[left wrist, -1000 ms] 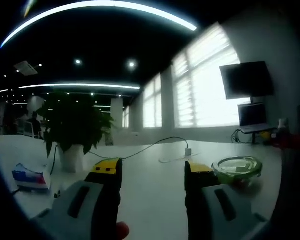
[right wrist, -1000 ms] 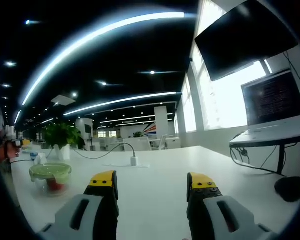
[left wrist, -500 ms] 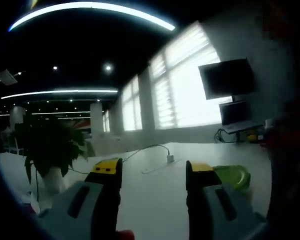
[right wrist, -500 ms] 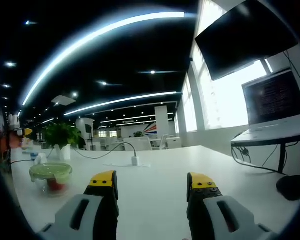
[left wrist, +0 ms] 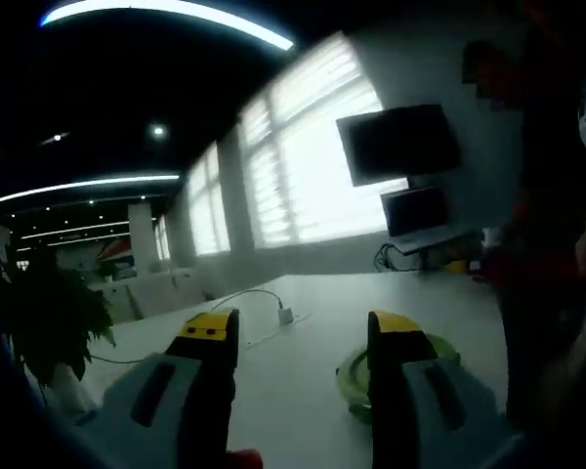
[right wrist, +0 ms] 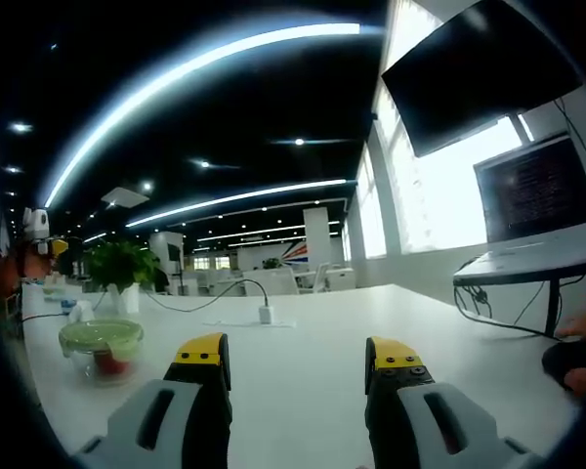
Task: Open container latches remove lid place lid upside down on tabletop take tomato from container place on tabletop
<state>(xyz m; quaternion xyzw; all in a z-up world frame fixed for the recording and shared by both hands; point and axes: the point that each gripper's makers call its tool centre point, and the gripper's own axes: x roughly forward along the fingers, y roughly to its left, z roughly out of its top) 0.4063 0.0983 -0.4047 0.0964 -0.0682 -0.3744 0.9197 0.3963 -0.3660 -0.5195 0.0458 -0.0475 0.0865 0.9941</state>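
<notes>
Right gripper view: lidded container (right wrist: 101, 349) on table (right wrist: 313, 362), jaws apart.

Long white tabletop (right wrist: 303, 342) carries everything. In the right gripper view, a clear glass container with green lid (right wrist: 101, 347), something red inside, sits on it left of the left jaw, lid on. Beyond the jaws, slightly left, a white plug adapter (right wrist: 264, 315) with a dark cable (right wrist: 200, 296) lies flat. Far left, a green potted plant in a white pot (right wrist: 120, 272) stands on the table. In the left gripper view the white tabletop (left wrist: 303, 332) has the green-lidded container (left wrist: 356, 376) just behind the right jaw, partly hidden; plug adapter (left wrist: 286, 316) between and beyond the jaws.
</notes>
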